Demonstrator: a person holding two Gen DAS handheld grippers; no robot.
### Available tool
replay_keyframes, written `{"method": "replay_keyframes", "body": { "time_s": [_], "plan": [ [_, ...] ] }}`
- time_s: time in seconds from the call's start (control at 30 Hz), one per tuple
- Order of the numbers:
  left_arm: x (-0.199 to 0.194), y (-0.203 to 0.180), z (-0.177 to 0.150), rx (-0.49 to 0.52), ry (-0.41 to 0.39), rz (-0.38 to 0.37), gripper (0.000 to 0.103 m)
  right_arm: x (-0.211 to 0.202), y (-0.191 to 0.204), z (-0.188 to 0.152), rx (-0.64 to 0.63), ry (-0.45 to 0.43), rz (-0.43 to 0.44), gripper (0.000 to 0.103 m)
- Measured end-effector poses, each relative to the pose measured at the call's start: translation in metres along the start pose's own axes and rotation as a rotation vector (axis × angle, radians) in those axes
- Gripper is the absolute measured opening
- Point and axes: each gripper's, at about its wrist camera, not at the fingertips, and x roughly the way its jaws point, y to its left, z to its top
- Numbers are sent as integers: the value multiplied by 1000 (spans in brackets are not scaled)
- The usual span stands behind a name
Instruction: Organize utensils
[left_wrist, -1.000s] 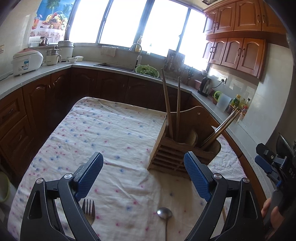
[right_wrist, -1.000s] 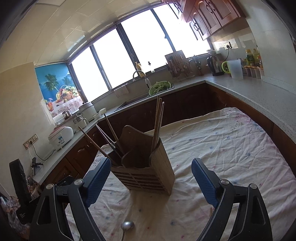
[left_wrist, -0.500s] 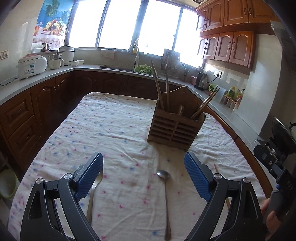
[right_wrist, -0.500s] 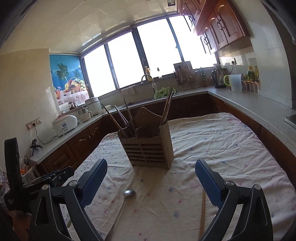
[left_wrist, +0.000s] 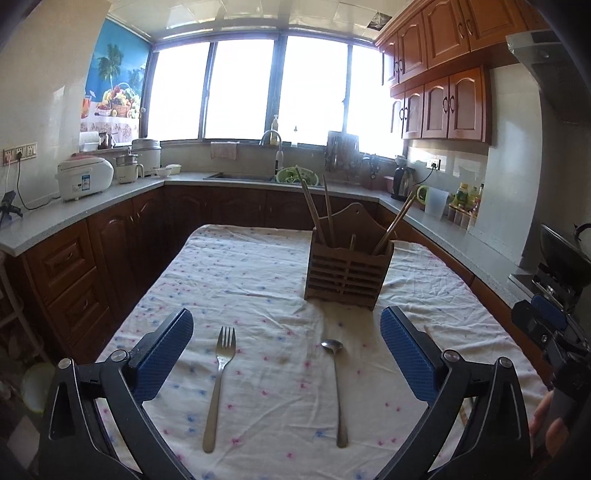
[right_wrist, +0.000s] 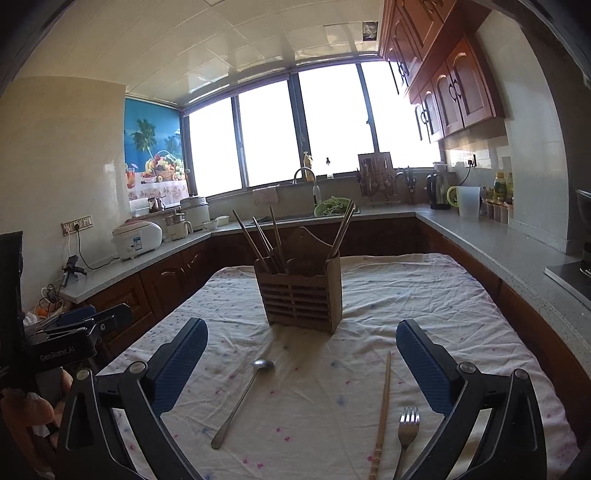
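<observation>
Fingers (left_wrist: 162, 354) of both grippers, spread and empty, have pulled back from the holder (left_wrist: 347, 273); fork (left_wrist: 219, 380), spoon (left_wrist: 336, 384) and chopstick (right_wrist: 382, 410) await sorting near the surface's front edge.

spoon (right_wrist: 243, 400), chopstick (right_wrist: 383, 410), fork (right_wrist: 407, 434) before holder (right_wrist: 301, 295)

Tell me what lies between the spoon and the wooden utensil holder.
Nothing but bare tablecloth. In the left wrist view, the spoon lies short of the utensil holder; the right wrist view shows the same gap.

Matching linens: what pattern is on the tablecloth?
White tablecloth with small pink and blue specks; clearest in the left wrist view.
</observation>
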Motion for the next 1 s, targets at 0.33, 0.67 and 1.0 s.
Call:
{"method": "replay_keyframes", "body": {
  "time_s": [0.33, 0.67, 1.0],
  "plan": [
    [-6, -4, -39, 57, 28, 64, 103, -7, 6, -38, -41, 27, -50, 103],
    [-9, -11, -65, 102, 18, 95, 103, -22, 4, -61, -36, -6, -80, 103],
    [-16, -15, -64, 118, 15, 111, 103, -30, 4, -63, -28, -2, -68, 103]
  ]
}}
